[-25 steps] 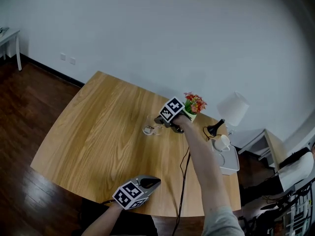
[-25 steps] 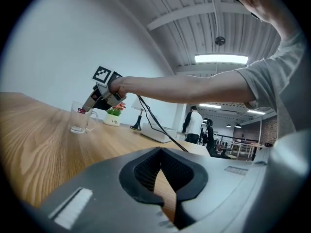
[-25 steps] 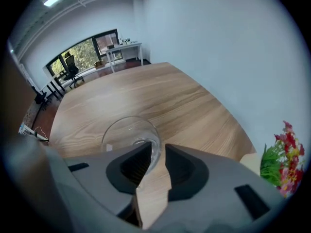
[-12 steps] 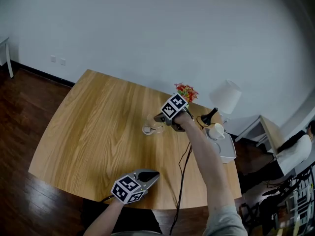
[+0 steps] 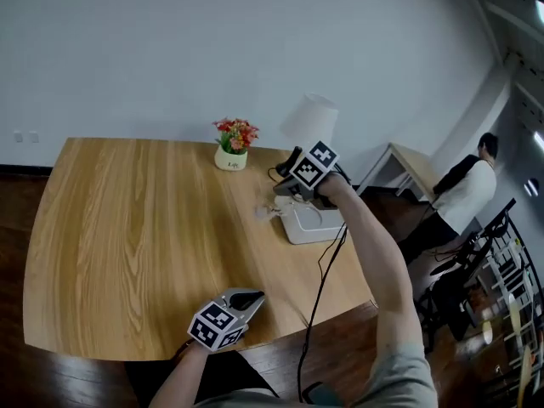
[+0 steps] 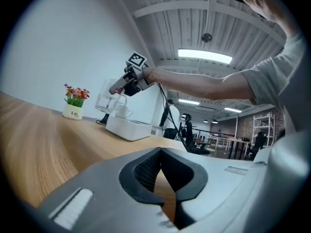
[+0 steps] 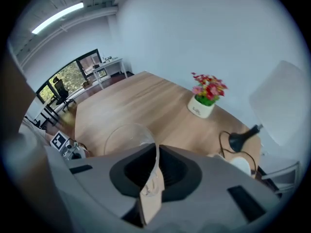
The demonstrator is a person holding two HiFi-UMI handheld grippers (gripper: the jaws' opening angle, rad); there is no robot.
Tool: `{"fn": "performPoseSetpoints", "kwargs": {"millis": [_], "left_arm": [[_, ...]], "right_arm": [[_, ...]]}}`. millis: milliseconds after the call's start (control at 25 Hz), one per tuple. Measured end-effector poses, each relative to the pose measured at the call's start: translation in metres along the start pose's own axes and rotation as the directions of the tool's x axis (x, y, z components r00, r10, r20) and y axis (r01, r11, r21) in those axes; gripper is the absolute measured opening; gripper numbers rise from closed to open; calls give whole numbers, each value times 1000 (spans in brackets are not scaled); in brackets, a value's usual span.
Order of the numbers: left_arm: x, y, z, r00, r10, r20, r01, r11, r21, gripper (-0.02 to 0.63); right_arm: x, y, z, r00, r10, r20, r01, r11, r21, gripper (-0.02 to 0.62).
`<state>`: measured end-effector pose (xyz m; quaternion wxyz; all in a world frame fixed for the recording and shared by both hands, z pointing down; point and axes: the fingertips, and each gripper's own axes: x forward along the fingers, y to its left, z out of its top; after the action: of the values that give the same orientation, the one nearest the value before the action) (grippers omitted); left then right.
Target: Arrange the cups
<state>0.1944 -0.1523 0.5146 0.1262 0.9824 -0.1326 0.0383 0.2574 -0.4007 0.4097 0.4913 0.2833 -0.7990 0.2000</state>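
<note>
My right gripper (image 5: 280, 194) is shut on the rim of a clear glass cup (image 5: 267, 213), which hangs above the table at the left edge of a white tray (image 5: 313, 225). Along the jaws, the right gripper (image 7: 155, 165) pinches the glass wall, and the cup's round mouth (image 7: 127, 136) shows to the left. A white cup (image 6: 123, 112) stands on the tray (image 6: 129, 129), with the held glass (image 6: 104, 101) in the air beside it. My left gripper (image 5: 246, 300) lies low near the table's front edge, shut and empty (image 6: 160, 165).
A potted flower (image 5: 234, 147) and a white-shaded lamp (image 5: 309, 121) stand at the table's (image 5: 127, 219) far edge. A black cable (image 5: 327, 266) runs off the front edge. Further right stand a person (image 5: 459, 189), a small side table and chairs.
The right gripper closed on the glass cup, lifted it off the table and carried it toward the white tray. The head view swung right. The left gripper shifted a little.
</note>
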Motion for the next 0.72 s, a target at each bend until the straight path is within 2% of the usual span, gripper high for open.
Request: {"fn": "performPoseSetpoints", "kwargs": {"millis": [160, 320, 520, 720], "left_arm": [[-1, 4, 0, 1000, 2, 1, -2, 1000, -16, 9], [0, 7, 0, 1000, -1, 8, 1, 999, -40, 9], [2, 3, -5, 1000, 19, -17, -19, 1000, 23, 9], [2, 5, -3, 1000, 17, -3, -17, 1000, -6, 9]], "right_arm": [[-43, -45, -74, 996, -75, -54, 80, 991, 102, 28], [-66, -86, -133, 989, -130, -76, 144, 966, 217, 28], [-61, -110, -152, 988, -133, -77, 150, 945, 292, 28], [-44, -126, -153, 988, -121, -97, 146, 937, 319, 28]]}}
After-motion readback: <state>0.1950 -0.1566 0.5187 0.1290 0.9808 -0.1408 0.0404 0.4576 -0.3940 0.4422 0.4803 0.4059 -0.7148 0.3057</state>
